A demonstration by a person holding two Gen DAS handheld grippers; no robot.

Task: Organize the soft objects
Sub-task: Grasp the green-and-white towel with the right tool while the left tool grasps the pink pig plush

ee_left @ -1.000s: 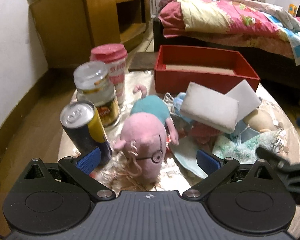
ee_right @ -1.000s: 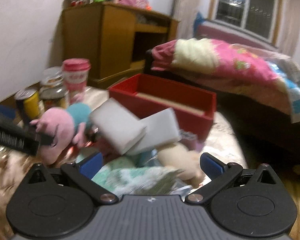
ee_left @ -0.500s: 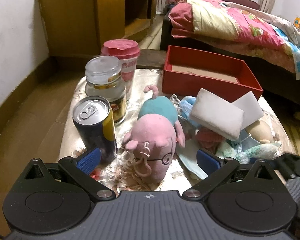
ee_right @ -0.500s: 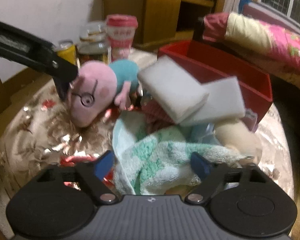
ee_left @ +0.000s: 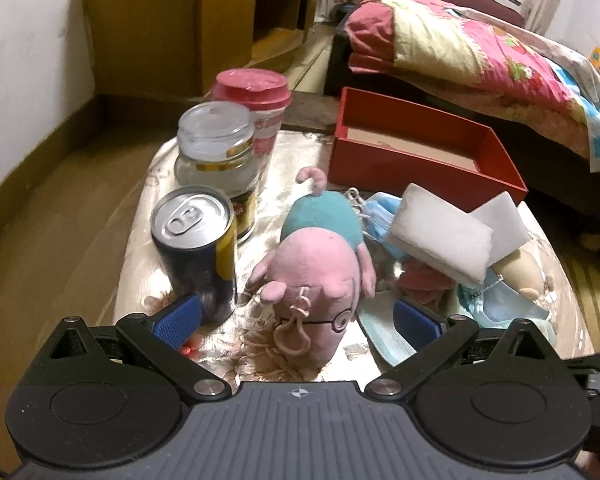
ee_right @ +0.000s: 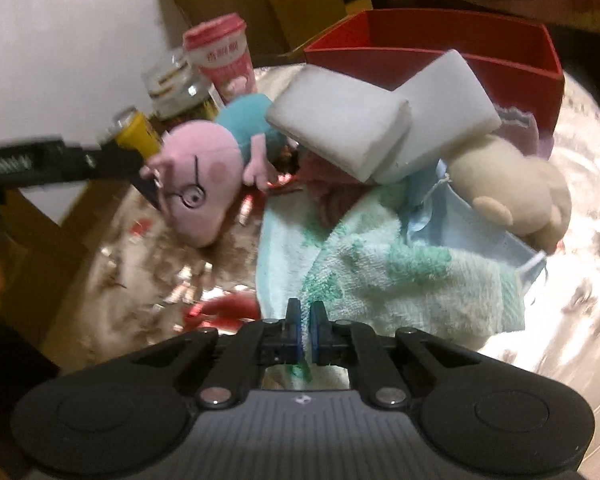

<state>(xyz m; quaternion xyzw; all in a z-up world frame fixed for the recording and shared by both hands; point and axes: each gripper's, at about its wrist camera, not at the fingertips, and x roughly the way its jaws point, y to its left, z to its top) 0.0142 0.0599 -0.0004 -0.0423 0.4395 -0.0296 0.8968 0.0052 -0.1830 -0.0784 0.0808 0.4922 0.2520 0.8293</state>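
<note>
A pink pig plush point(ee_left: 316, 276) with a teal body lies on the table, its head between the open fingers of my left gripper point(ee_left: 296, 318). It also shows in the right wrist view point(ee_right: 198, 184). My right gripper point(ee_right: 305, 314) is shut on the near edge of a green and white towel point(ee_right: 400, 276). Two white sponges point(ee_right: 344, 120) point(ee_right: 446, 110), a beige plush point(ee_right: 512, 192) and a blue face mask point(ee_right: 496, 240) lie on the pile behind the towel. An open red box point(ee_left: 420, 152) stands at the back.
A drink can point(ee_left: 196, 248), a glass jar point(ee_left: 216, 156) and a pink-lidded cup point(ee_left: 256, 108) stand at the table's left. A bed point(ee_left: 480, 52) with a pink quilt is behind the box. A wooden cabinet point(ee_left: 188, 20) stands at the back left.
My right gripper has closed from wide open onto the towel's edge and dropped lower. My left gripper has risen and tilted down over the pig plush, still open.
</note>
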